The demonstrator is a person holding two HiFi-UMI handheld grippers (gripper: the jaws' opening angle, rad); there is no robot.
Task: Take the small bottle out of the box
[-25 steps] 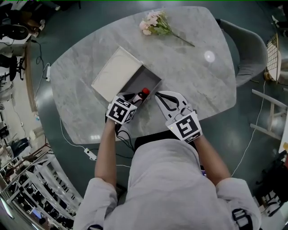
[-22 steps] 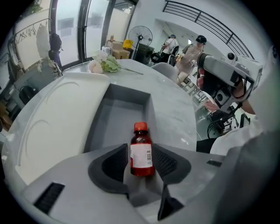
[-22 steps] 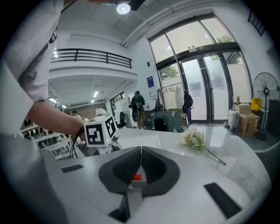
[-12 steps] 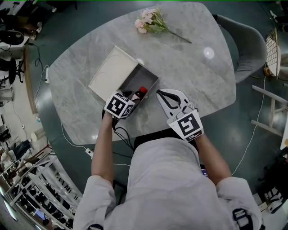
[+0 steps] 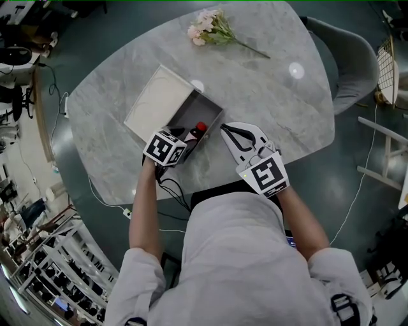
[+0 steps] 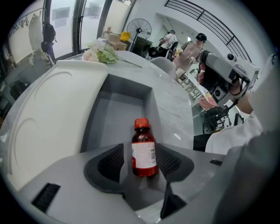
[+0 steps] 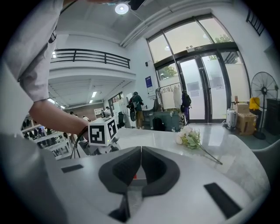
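Rounded grey marble table (image 5: 274, 108) on a dark teal floor (image 5: 347, 213), with a grey shell chair (image 5: 349, 67) close to its far right edge and a pink flower sprig (image 5: 209, 29) lying at the far side. White power strip (image 5: 127, 213) and cable on the floor by the near left edge, metal shelving racks (image 5: 54, 280) beyond. Tall glass doors (image 7: 205, 87) letting in daylight, a standing fan (image 7: 264, 94) beside them. Railed balcony (image 7: 87, 56) against white walls, round ceiling lamp (image 7: 121, 8) lit.

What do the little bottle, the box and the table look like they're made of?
Bottle: dark amber glass or plastic, glossy, red screw cap, paper label. Box: probably matte grey cardboard, white lid. Table: marble-look stone, polished; veins and lamp glare.
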